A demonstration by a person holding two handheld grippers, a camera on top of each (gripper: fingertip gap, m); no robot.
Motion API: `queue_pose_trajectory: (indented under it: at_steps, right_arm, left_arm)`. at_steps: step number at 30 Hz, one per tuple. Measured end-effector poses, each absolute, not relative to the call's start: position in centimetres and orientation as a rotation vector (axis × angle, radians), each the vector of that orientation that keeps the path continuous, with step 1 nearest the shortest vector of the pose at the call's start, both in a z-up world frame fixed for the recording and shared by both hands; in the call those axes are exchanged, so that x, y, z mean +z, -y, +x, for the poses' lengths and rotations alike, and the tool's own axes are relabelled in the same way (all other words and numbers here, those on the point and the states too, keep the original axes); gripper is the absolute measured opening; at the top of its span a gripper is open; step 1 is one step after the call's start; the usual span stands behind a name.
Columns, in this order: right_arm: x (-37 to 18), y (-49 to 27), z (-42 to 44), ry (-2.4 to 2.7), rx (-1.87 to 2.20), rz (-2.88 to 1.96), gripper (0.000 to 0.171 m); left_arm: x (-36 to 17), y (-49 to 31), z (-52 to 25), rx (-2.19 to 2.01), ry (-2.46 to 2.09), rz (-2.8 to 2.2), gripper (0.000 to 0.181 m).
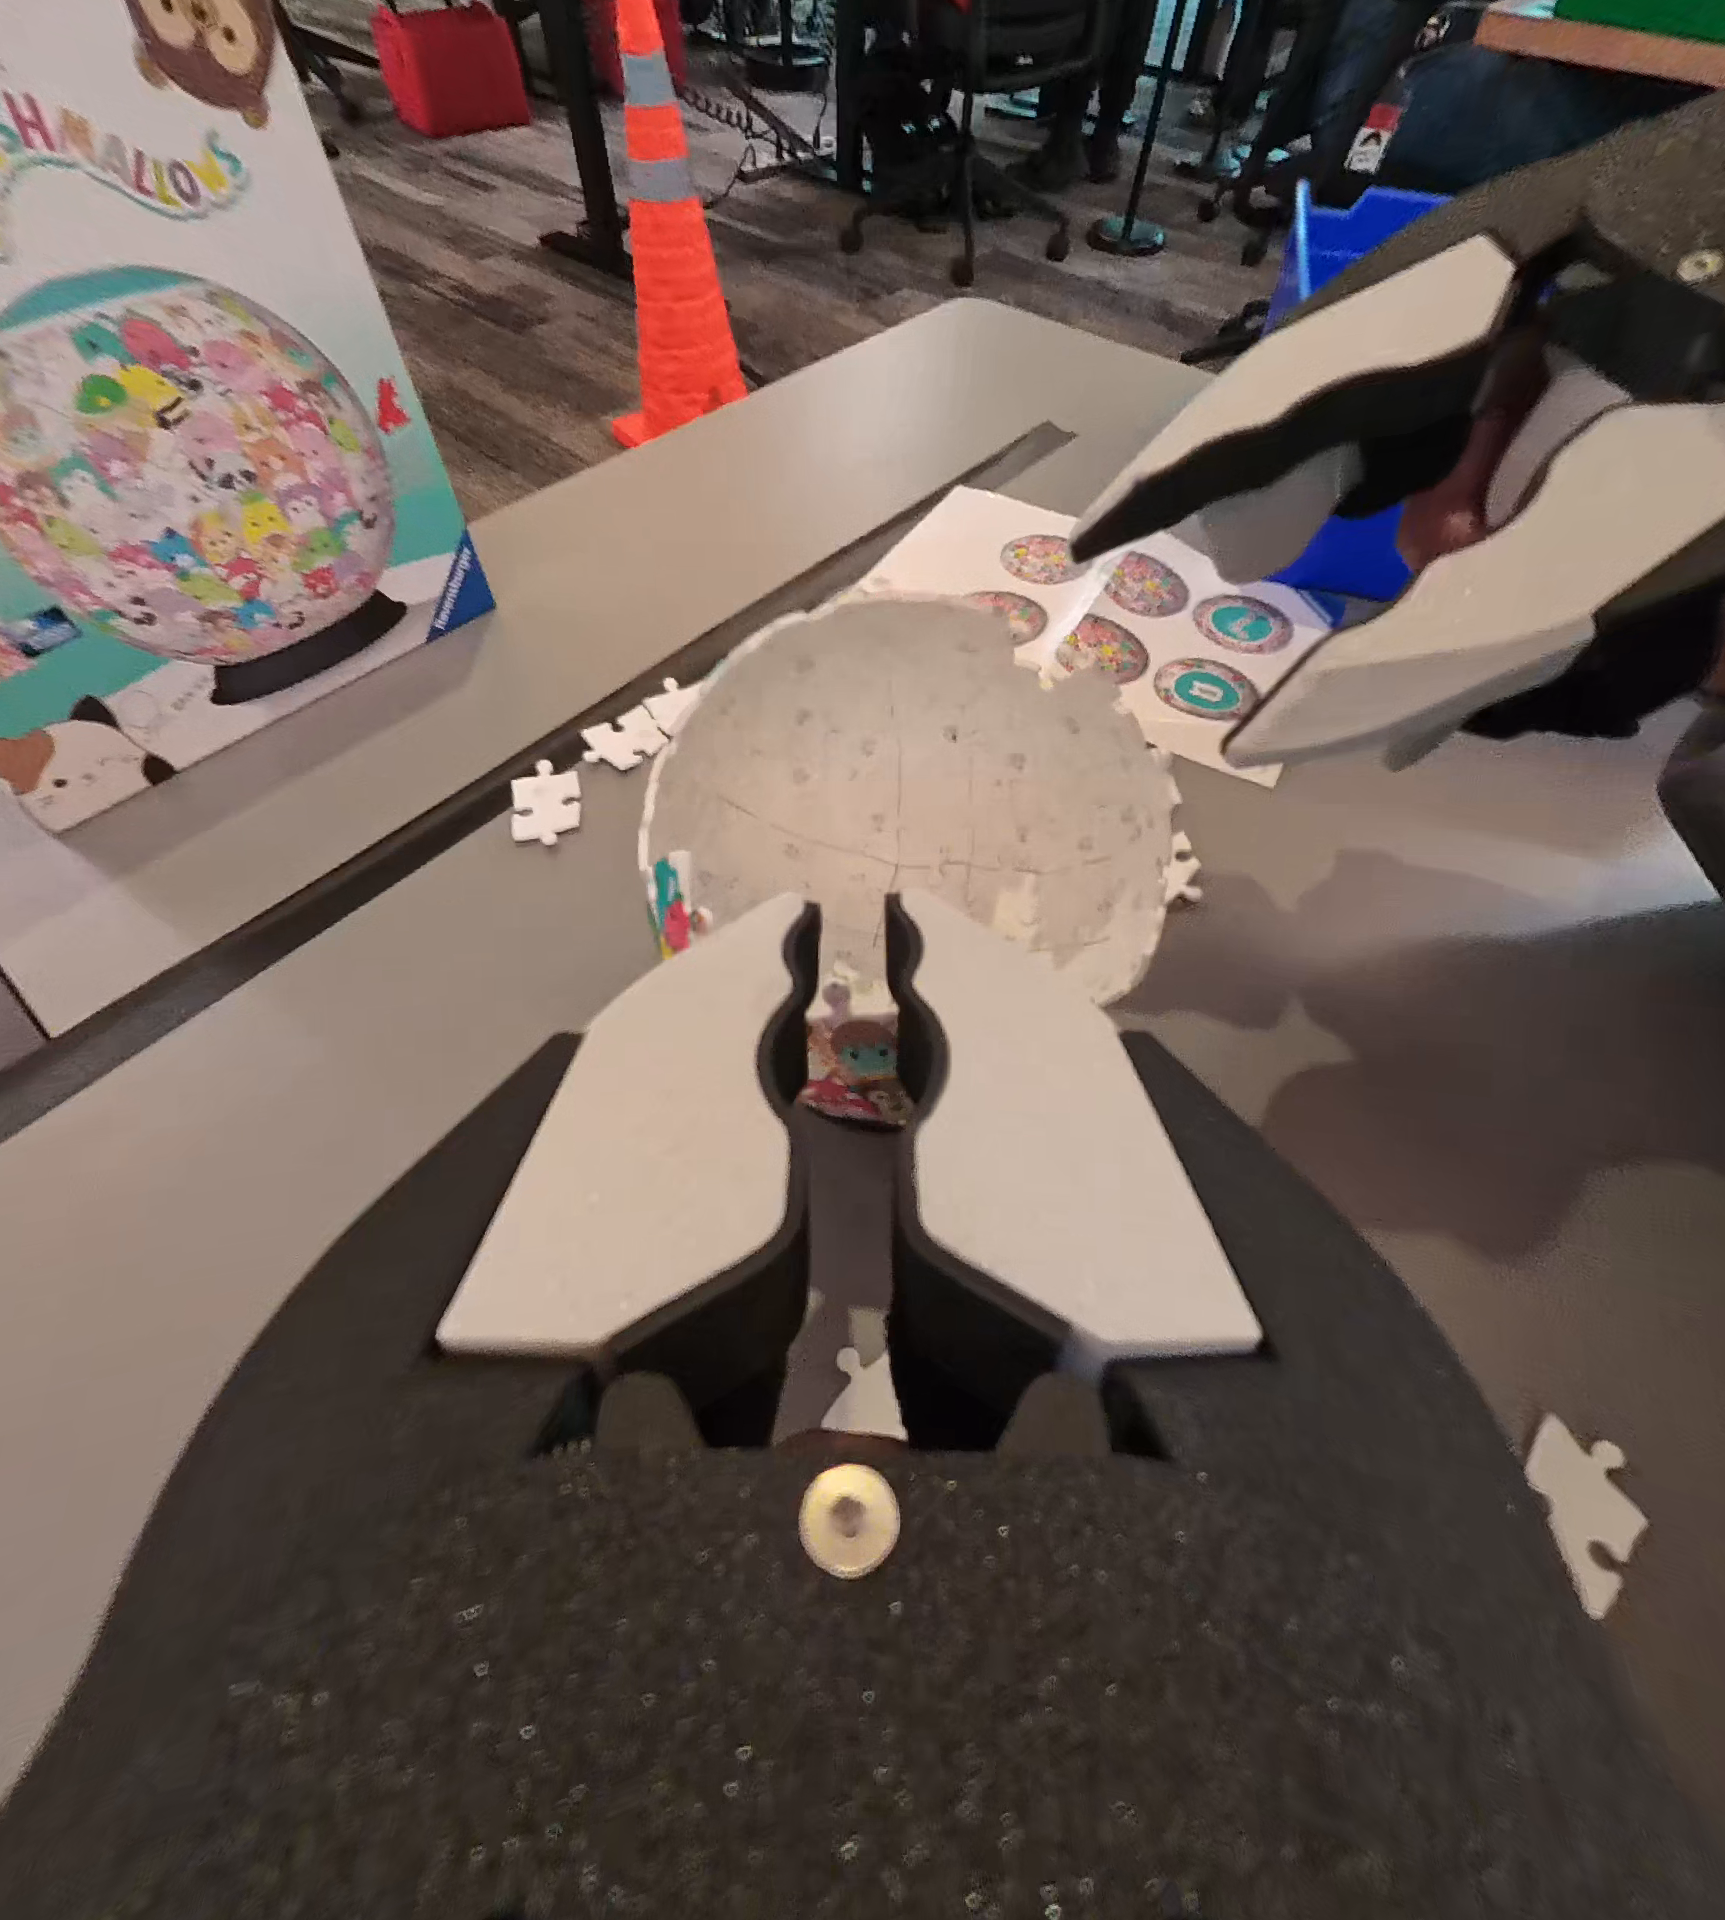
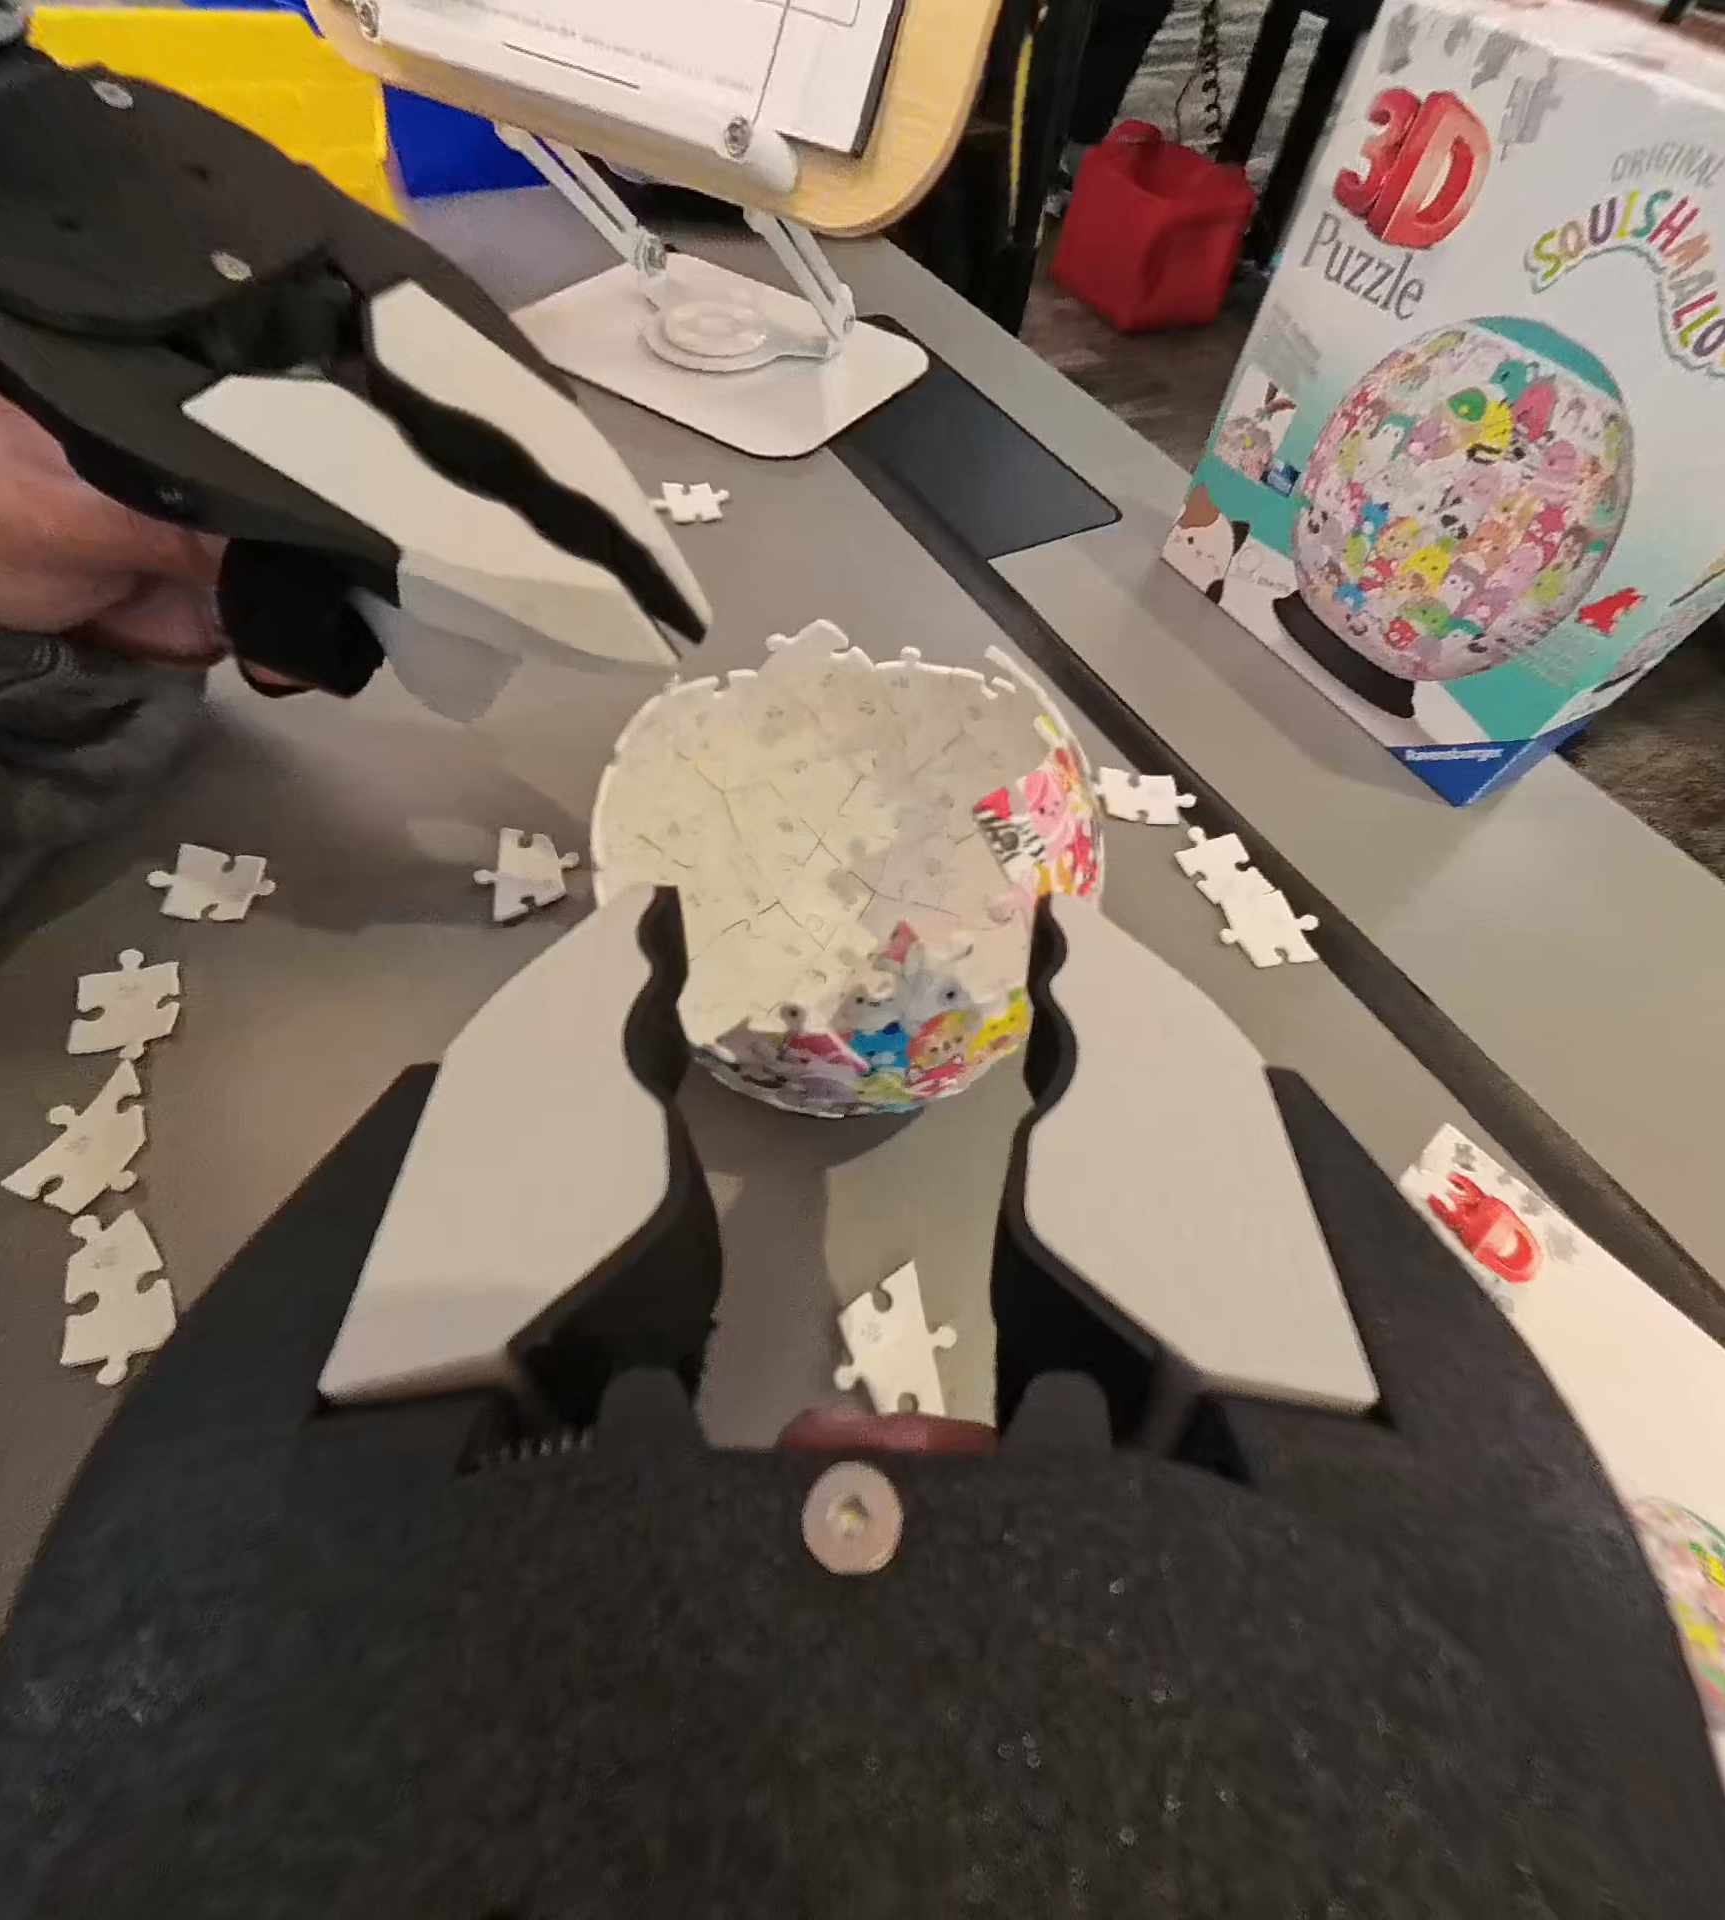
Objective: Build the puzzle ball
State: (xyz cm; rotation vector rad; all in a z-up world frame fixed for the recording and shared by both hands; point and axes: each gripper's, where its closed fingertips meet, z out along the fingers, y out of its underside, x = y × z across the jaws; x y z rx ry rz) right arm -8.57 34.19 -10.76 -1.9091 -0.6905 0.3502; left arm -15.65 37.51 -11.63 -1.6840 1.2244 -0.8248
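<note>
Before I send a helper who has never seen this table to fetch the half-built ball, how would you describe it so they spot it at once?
Start at the big puzzle box standing on the grey table, then look toward the table's middle. There sits the half-built ball, an open bowl-like shell. Unlike the flat white loose pieces around it, it is curved, white inside and printed with colourful characters outside.

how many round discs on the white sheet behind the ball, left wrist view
6, in two rows on the white sheet. Back row: left disc, middle, right. Front row: left, middle, right. More may be hidden.
</note>
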Motion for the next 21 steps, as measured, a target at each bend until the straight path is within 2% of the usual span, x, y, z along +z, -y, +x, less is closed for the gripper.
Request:
queue_pose_trajectory:
  at_steps: [7, 21]
  right_arm:
    - [-12.3, -34.4, -8.8, 0.735, 0.439, -1.94, 0.061]
    - [-11.2, -33.9, -9.6, 0.767, 0.412, -1.884, 0.068]
  left_arm:
    - [-13.0, -37.3, -15.2, -0.819, -1.285, -1.69, 0.012]
    - [-13.5, -36.6, -15.6, -0.812, -1.284, -1.706, 0.01]
